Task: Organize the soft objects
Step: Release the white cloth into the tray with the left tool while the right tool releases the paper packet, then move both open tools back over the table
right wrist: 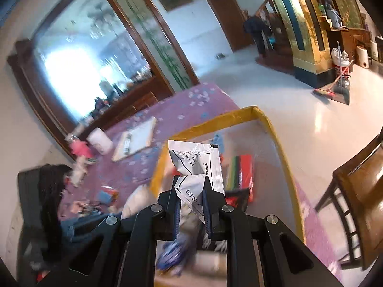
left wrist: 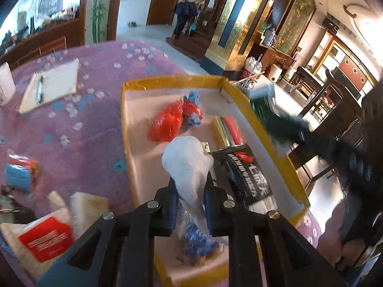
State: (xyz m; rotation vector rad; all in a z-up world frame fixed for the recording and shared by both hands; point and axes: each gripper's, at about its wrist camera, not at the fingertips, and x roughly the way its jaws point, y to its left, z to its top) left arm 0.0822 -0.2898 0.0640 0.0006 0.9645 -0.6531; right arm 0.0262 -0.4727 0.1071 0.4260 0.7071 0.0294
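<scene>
- Left wrist view: the left gripper (left wrist: 191,191) is squeezed tight on a white plastic bag (left wrist: 189,160), held over the yellow-edged box (left wrist: 241,100).
- Right wrist view: the right gripper (right wrist: 191,186) is pinched shut on a crinkly white packet (right wrist: 196,162), above that same box (right wrist: 275,134).

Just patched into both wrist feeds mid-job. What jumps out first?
Each gripper is shut on something soft over the yellow-rimmed box: the left gripper pinches a white bag, the right gripper a crumpled white printed packet. A bright red bag lies inside the box.
</scene>
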